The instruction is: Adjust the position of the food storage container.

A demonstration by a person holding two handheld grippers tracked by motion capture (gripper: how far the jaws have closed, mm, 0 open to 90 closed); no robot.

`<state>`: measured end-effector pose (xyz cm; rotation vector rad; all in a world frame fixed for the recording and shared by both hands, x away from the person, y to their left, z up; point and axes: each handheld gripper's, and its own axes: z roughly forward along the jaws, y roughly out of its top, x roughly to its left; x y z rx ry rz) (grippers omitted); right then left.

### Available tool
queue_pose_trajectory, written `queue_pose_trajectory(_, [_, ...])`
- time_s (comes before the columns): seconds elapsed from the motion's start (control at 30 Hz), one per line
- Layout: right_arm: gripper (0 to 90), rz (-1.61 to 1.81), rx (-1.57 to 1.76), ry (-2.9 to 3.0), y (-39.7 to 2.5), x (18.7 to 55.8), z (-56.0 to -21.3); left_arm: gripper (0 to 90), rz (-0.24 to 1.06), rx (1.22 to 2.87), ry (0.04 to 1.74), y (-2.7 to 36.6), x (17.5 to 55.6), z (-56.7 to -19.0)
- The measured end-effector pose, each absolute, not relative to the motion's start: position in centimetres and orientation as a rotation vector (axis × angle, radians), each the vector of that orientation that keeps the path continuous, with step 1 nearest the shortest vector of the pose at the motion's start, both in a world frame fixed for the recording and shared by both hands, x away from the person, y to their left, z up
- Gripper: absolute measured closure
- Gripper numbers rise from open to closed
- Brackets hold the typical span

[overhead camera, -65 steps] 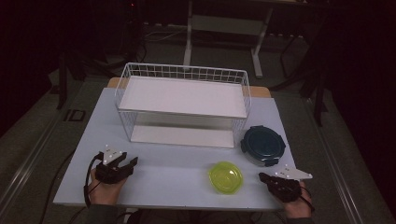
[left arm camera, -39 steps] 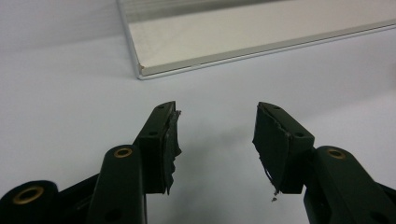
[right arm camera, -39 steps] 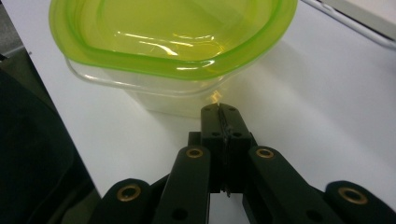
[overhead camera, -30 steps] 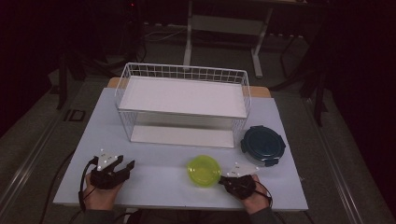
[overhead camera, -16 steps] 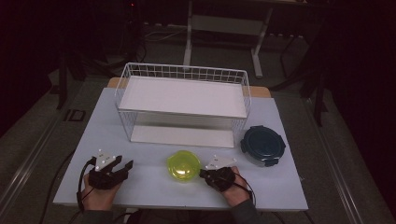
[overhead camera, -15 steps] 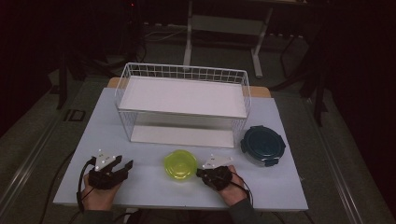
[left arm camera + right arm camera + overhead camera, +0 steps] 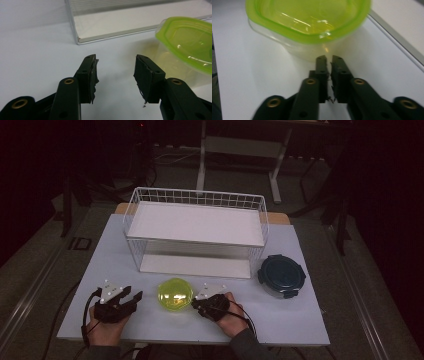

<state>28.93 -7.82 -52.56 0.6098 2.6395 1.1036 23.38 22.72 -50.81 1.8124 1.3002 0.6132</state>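
Observation:
A clear tub with a yellow-green lid (image 7: 175, 294) sits on the white table near its front, about midway across. My right gripper (image 7: 194, 304) is shut and empty, its tips against the tub's right side; in the right gripper view the closed jaws (image 7: 327, 58) touch the tub wall (image 7: 309, 20). My left gripper (image 7: 132, 294) stands open at the front left, a short gap from the tub. The left gripper view shows its jaws (image 7: 116, 67) apart with nothing between them, and the tub (image 7: 187, 42) to their right.
A white wire rack (image 7: 195, 222) with two shelves stands at the back middle; its lower shelf (image 7: 112, 22) lies just beyond the tub. A dark blue lidded container (image 7: 281, 275) sits right of the rack. Bare table (image 7: 285, 322) lies at the front right.
My shut right gripper has travelled left along the front of the table, and the green-lidded tub has slid left ahead of it to the middle. The left gripper has barely moved.

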Motion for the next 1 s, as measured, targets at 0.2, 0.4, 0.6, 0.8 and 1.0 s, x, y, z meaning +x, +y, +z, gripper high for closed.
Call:
queue_pose_trajectory(0.2, [59.0, 1.119, 0.689, 2.579, -11.8, 28.7, -51.4, 57.5, 0.624, 1.820, 1.213, 21.1, 22.9, -49.1])
queue_pose_trajectory(0.4, [55.9, 1.145, 0.751, 2.524, -14.8, 28.2, -50.8, 67.3, 0.577, 1.861, 1.116, 18.9, 22.8, -47.7])
queue_pose_trajectory(0.6, [55.6, 1.153, 0.761, 2.494, -16.2, 27.7, -50.3, 75.1, 0.480, 1.893, 1.036, 16.2, 23.2, -47.2])
queue_pose_trajectory(0.8, [55.3, 1.153, 0.769, 2.480, -17.4, 27.3, -50.3, 87.9, 0.425, 1.950, 0.946, 12.8, 23.8, -46.5])
queue_pose_trajectory(1.0, [55.5, 1.148, 0.808, 2.467, -18.4, 27.2, -50.8, 90.0, 0.390, 2.005, 0.918, 9.5, 24.6, -46.5])
